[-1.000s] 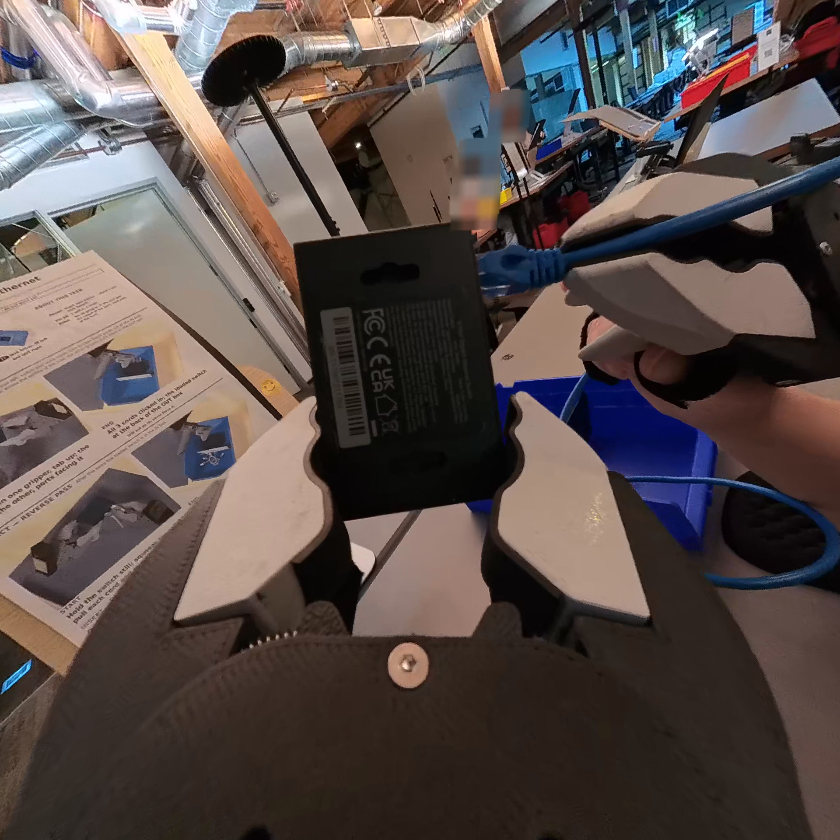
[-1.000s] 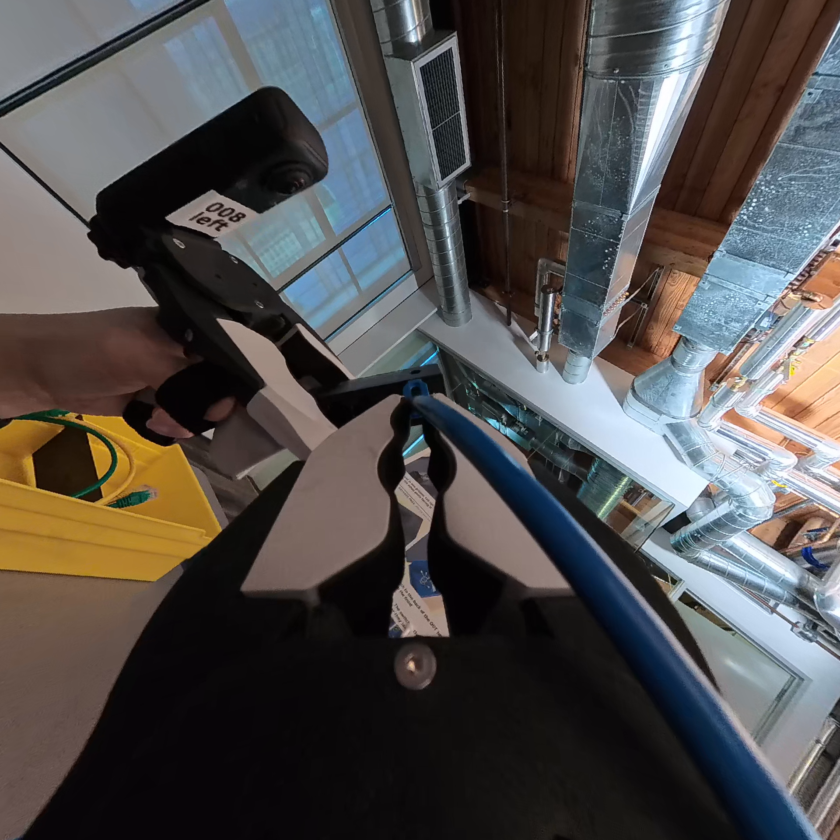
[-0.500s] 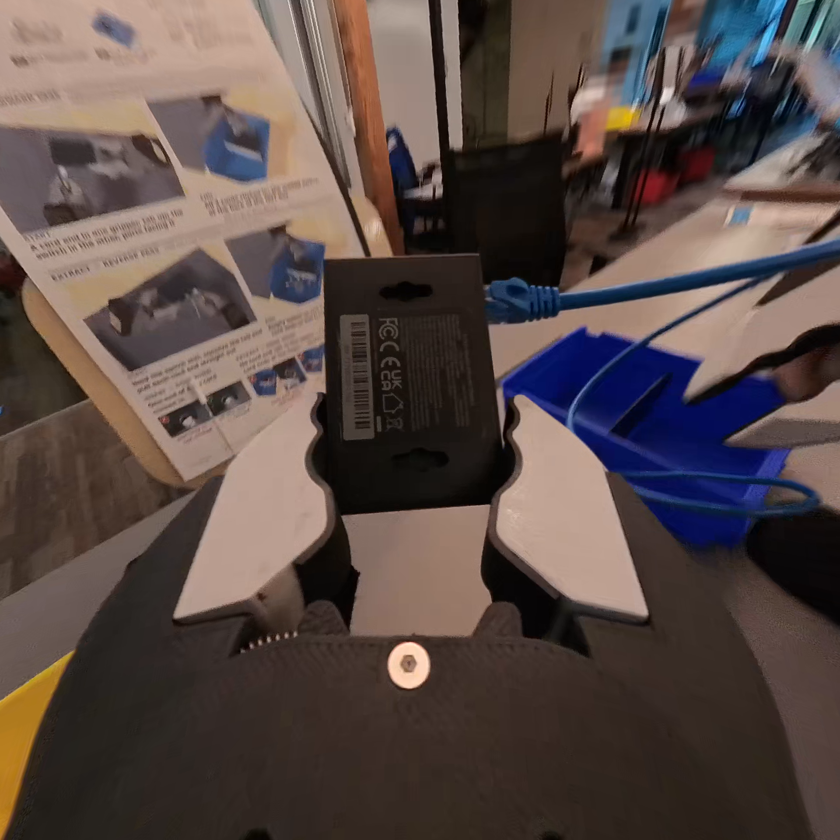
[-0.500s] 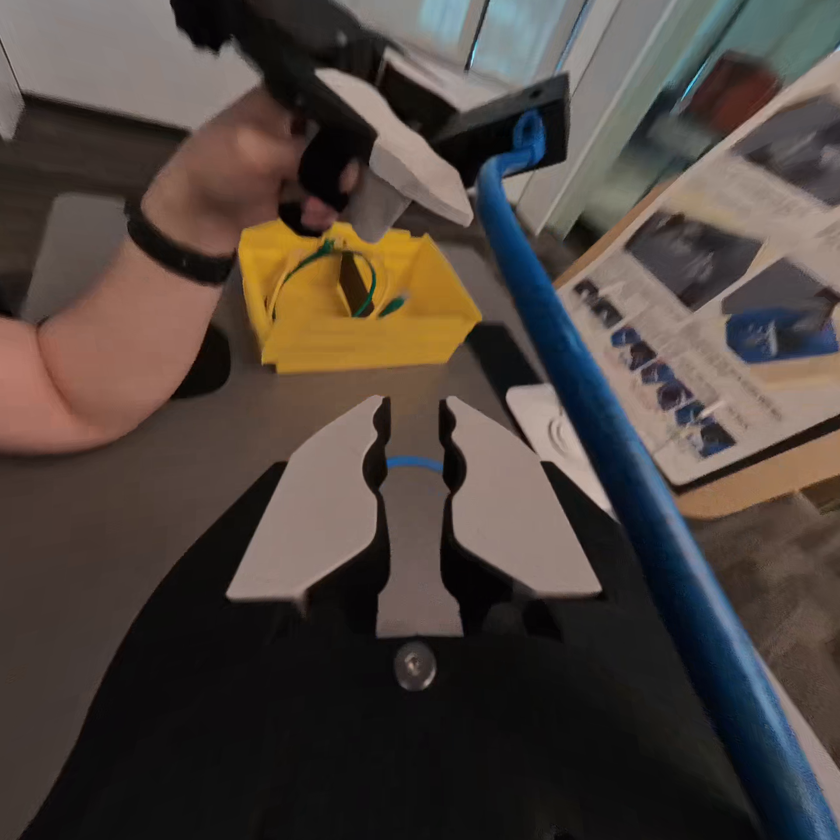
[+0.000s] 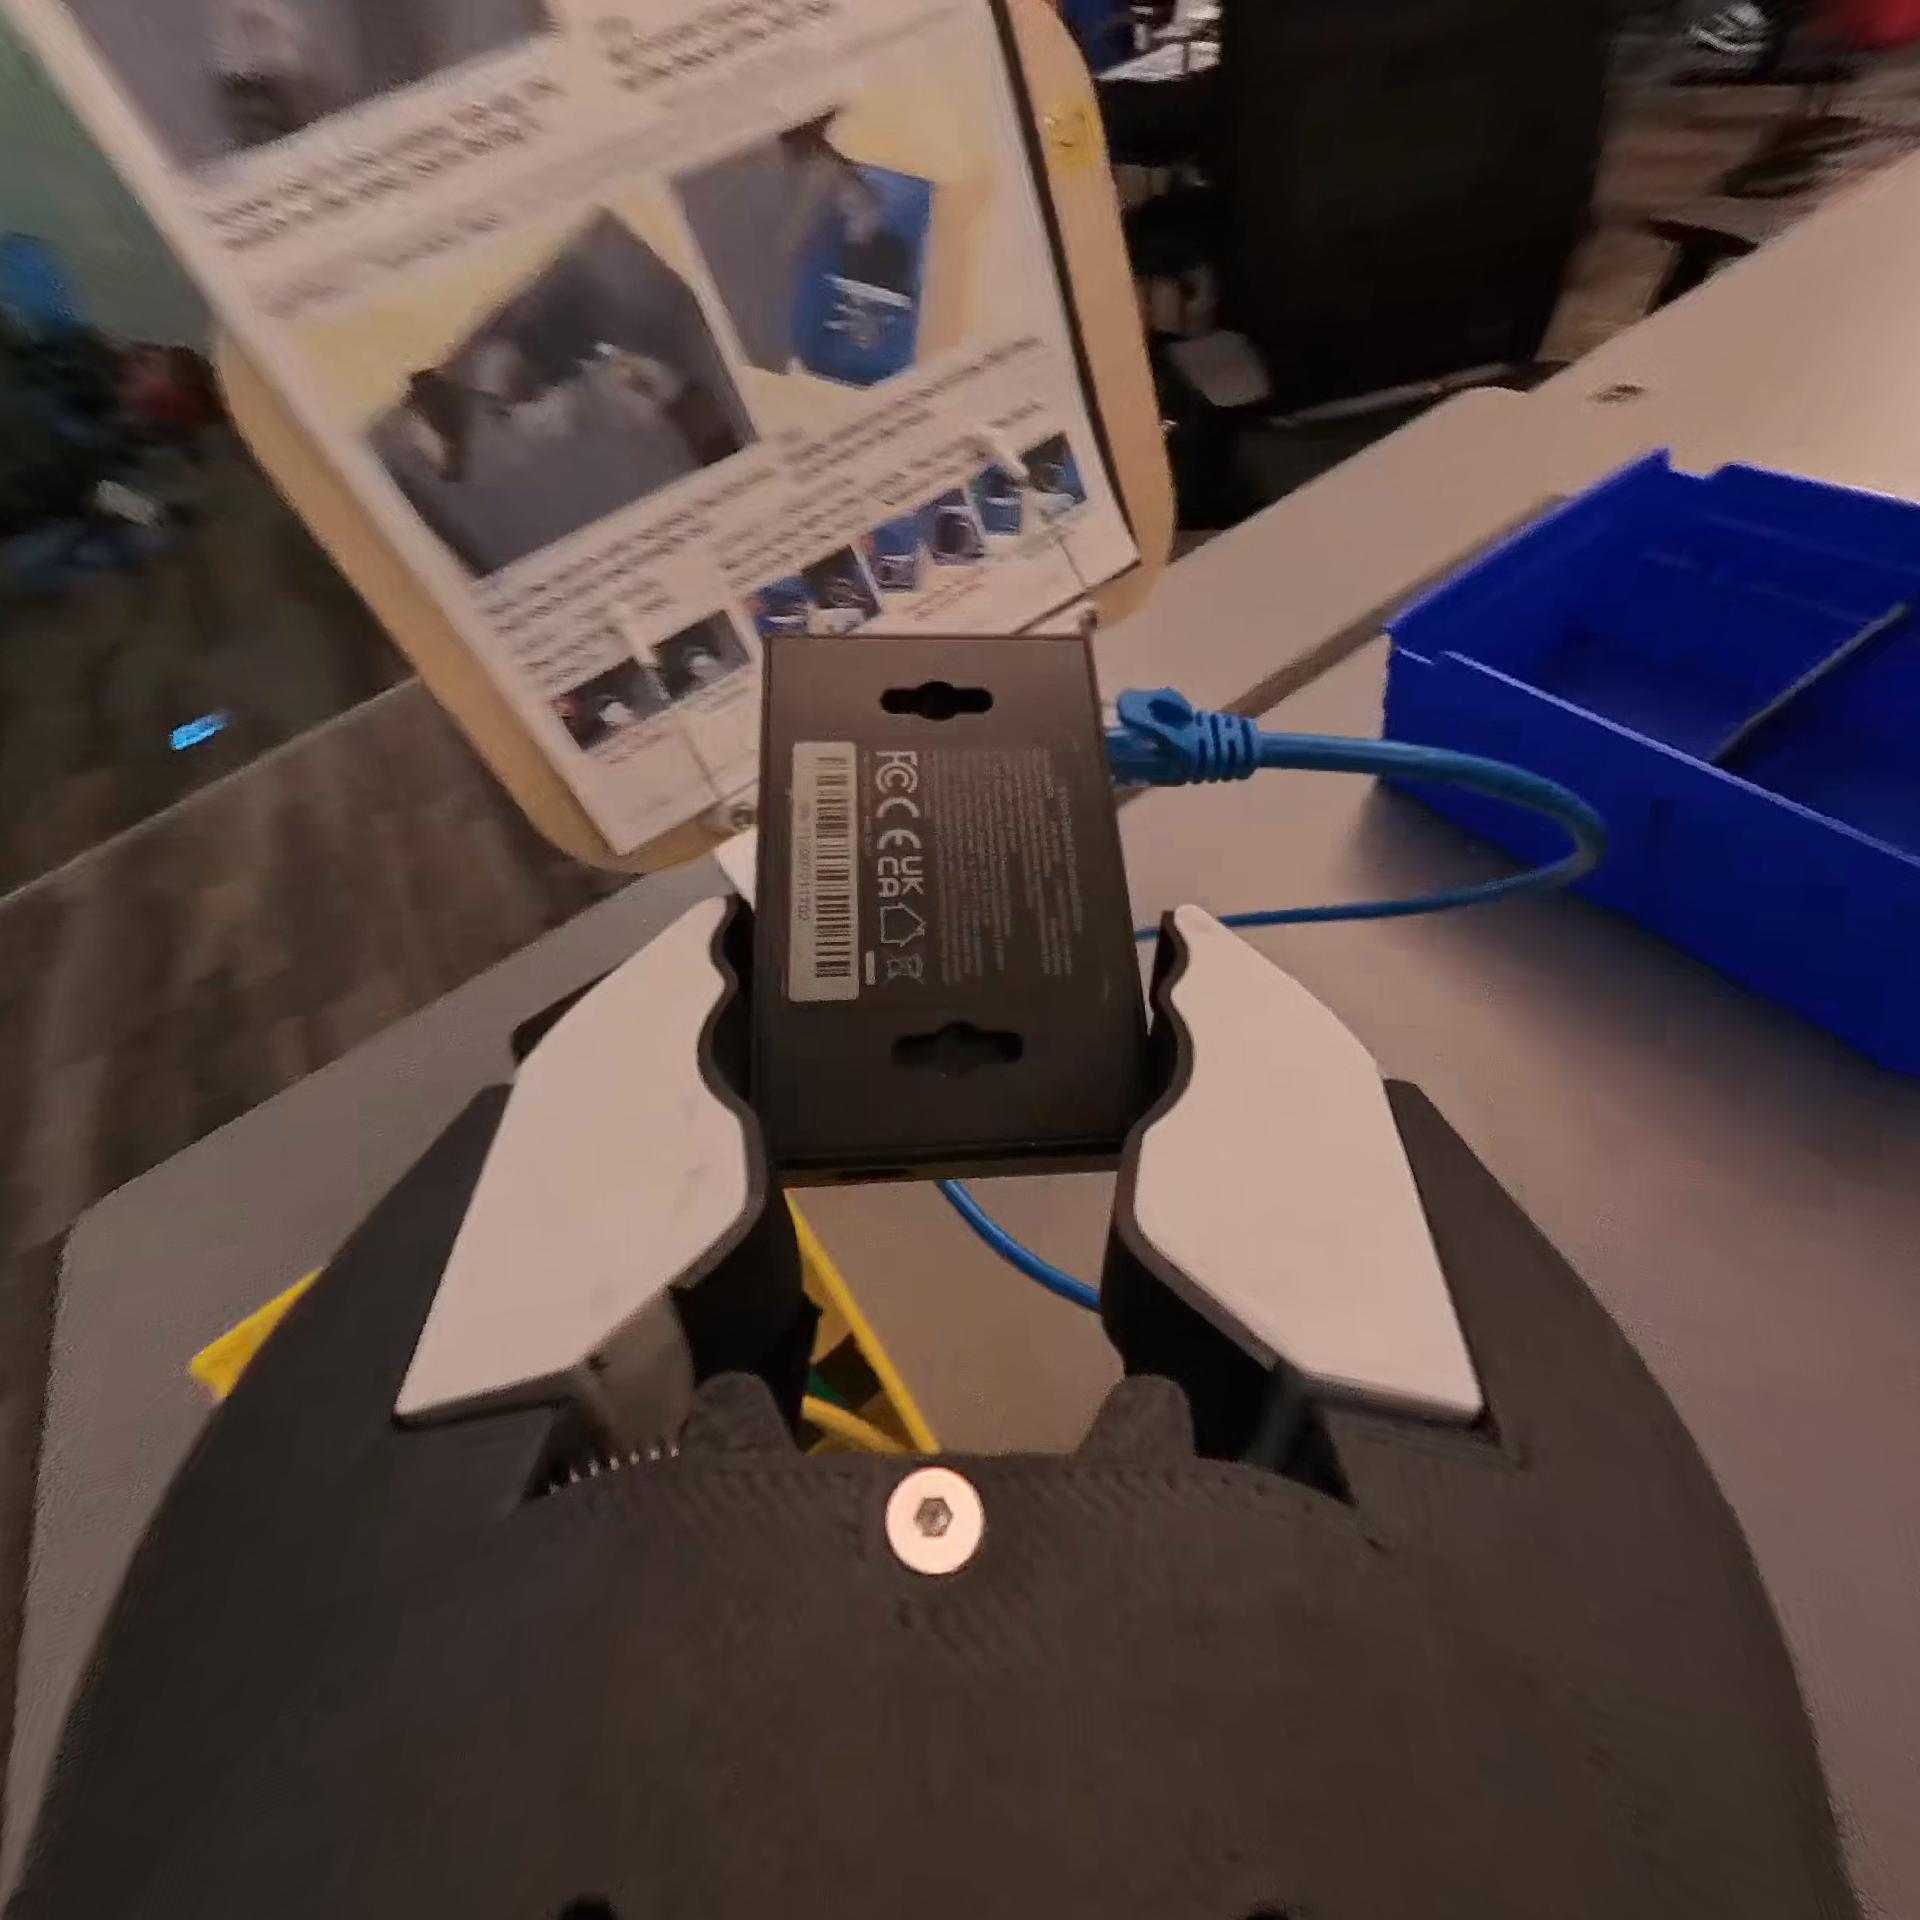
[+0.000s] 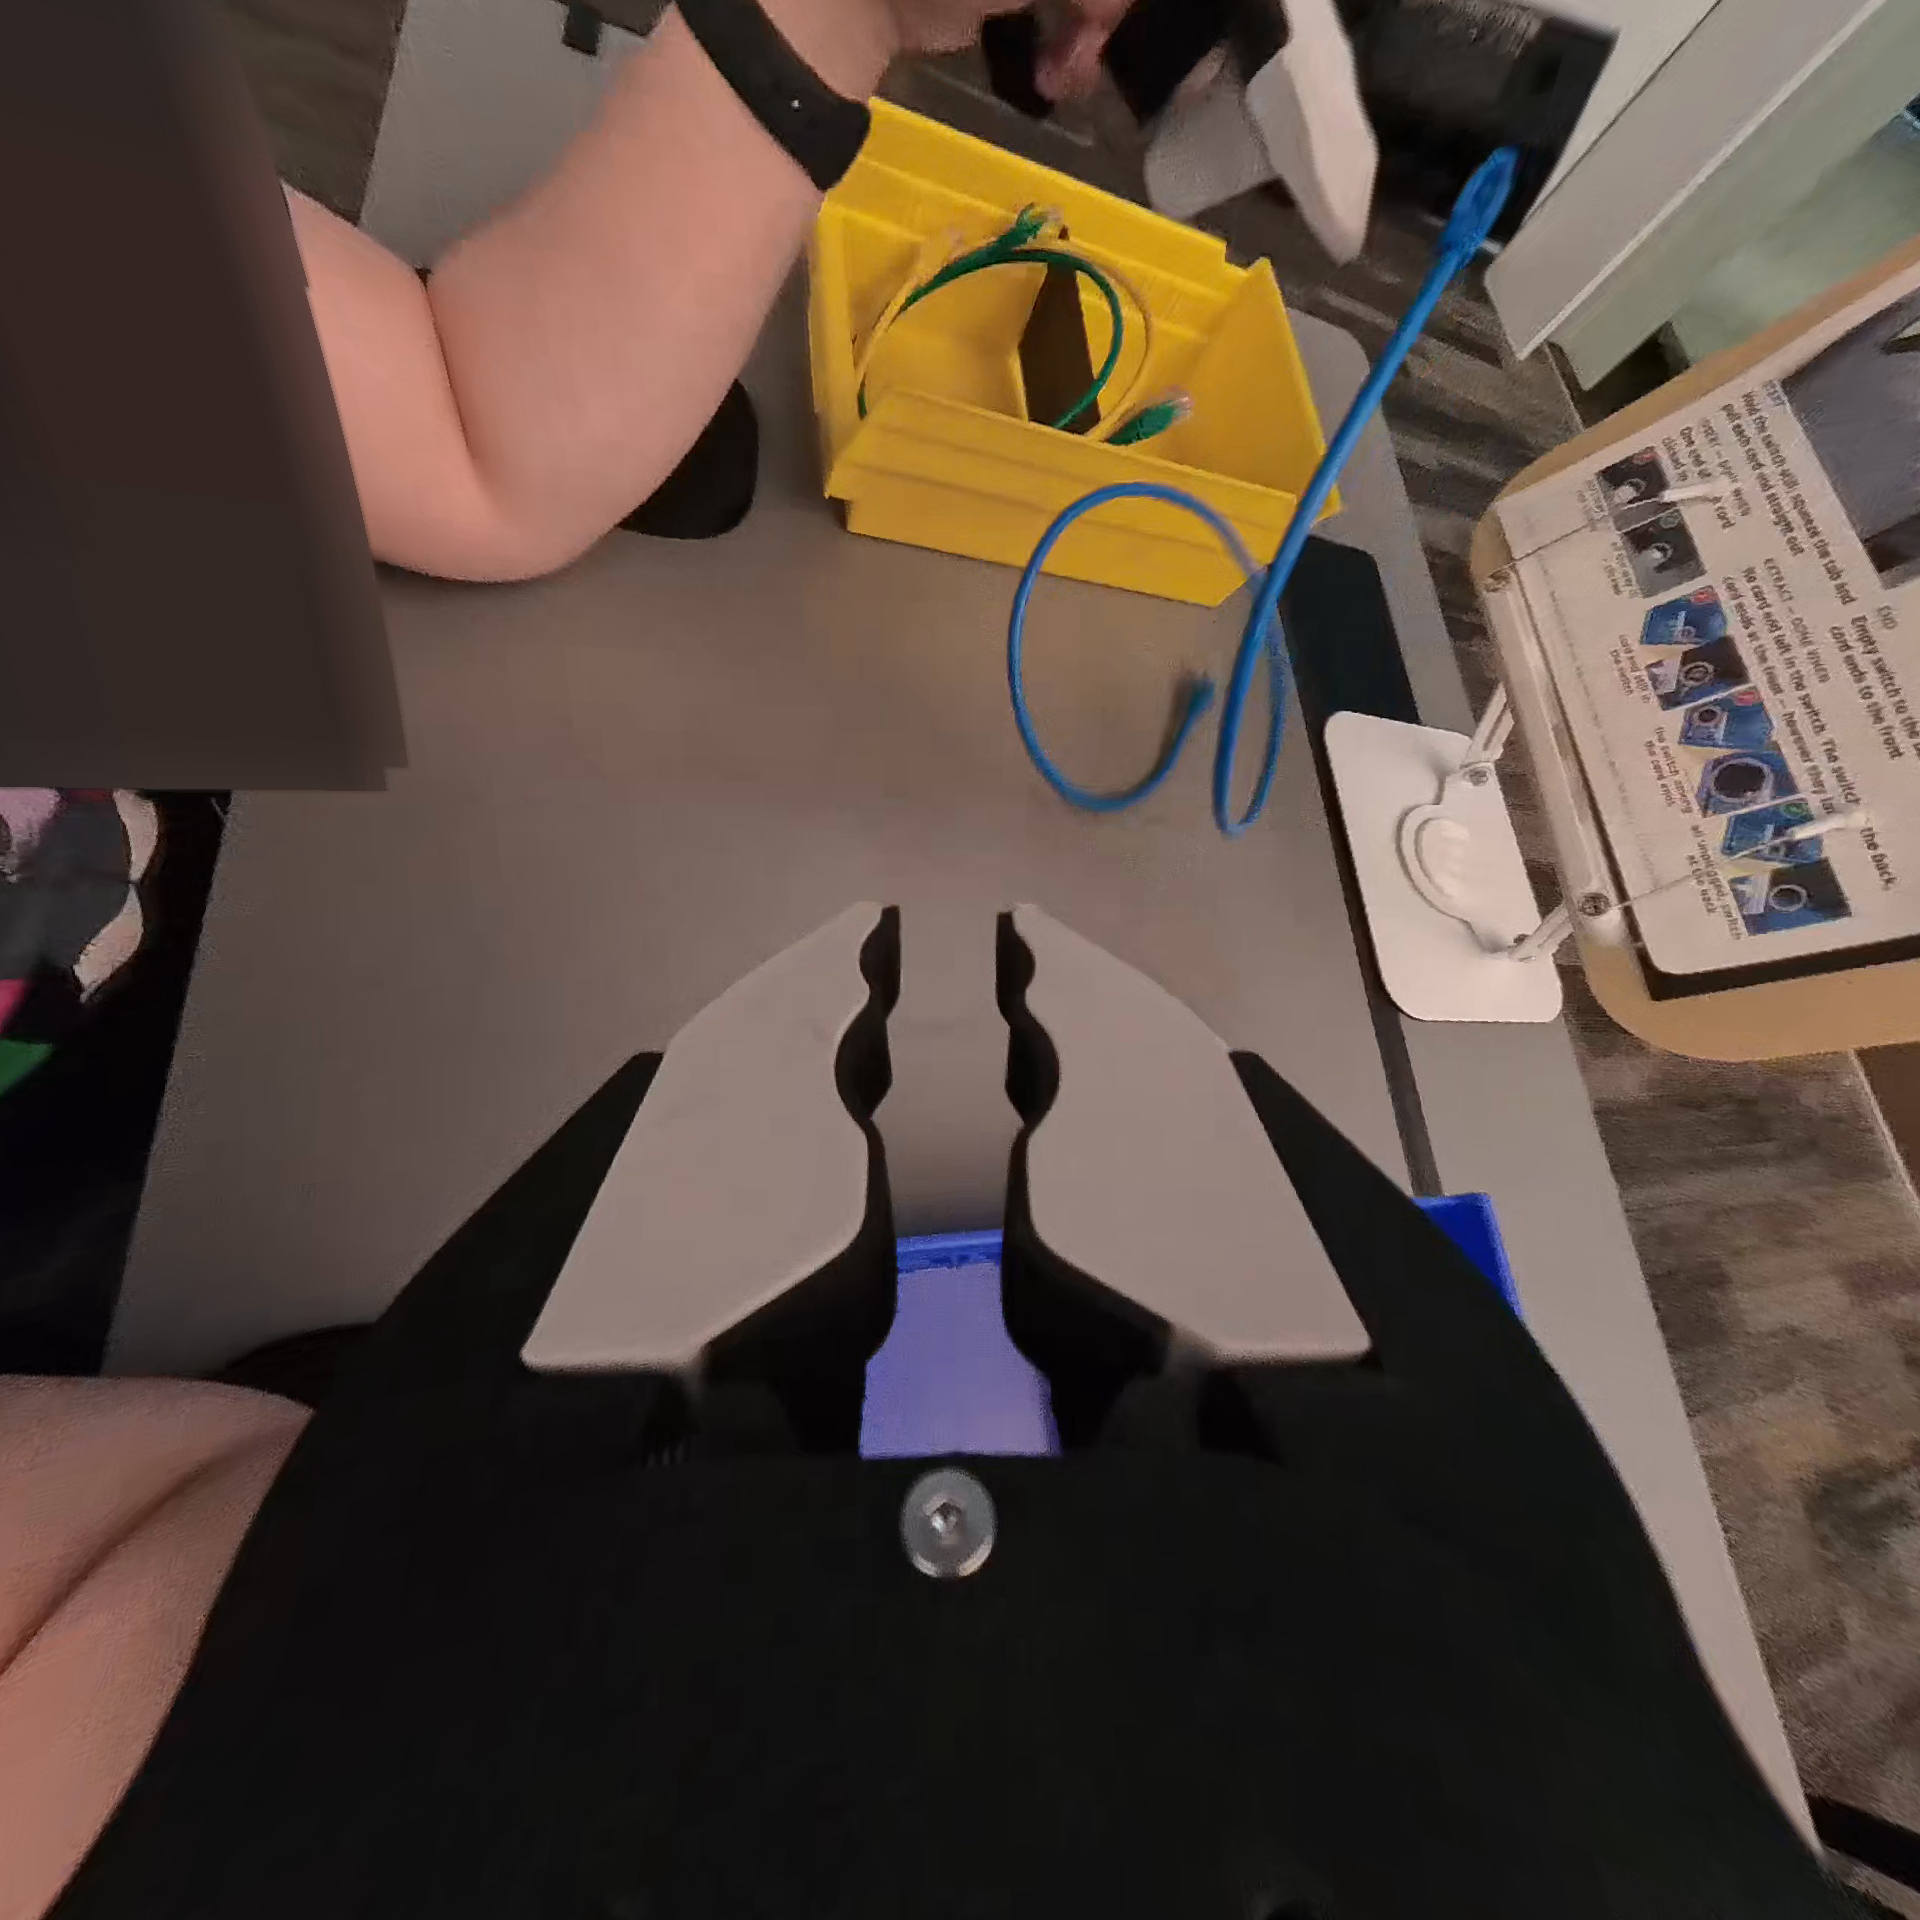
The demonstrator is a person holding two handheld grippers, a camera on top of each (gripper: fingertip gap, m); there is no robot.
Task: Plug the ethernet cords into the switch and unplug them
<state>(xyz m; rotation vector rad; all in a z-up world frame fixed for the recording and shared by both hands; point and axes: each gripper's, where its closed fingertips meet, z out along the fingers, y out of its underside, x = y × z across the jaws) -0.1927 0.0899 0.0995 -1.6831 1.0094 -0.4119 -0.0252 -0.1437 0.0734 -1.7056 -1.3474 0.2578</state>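
Left wrist view: the left gripper [image 5: 948, 925] clamps the black switch [image 5: 940, 899] by its two long edges, underside with barcode sticker facing the camera. The switch is held clear of the grey table [image 5: 1455, 1195]. A blue ethernet cord [image 5: 1351, 750] has its plug seated in the right side of the switch; from there the cord runs right, bends back near the blue bin [image 5: 1704, 748] and passes under the switch. The blue bin stands on the table to the right. Behind the switch stands an instruction sheet on a wooden board [image 5: 665, 395], tilted and blurred. A corner of a yellow bin [image 5: 852, 1340] shows between the fingers, below the switch.

Right wrist view: the right gripper [image 6: 948, 920] is unclenched, a narrow gap between its fingers, nothing in it. It hovers over the table [image 6: 623, 779], with part of the blue bin [image 6: 956, 1340] under its fingers. The blue ethernet cord [image 6: 1340, 447] hangs from the top right and loops on the table, its free plug lying near the loop. The yellow bin [image 6: 1049, 488] sits beyond, holding green and yellow cords [image 6: 1101, 312]. The person's left forearm [image 6: 540, 343], with a black wristband, reaches toward the top edge, where the left gripper is mostly cut off. The instruction board on its white stand [image 6: 1444, 873] is at the right.
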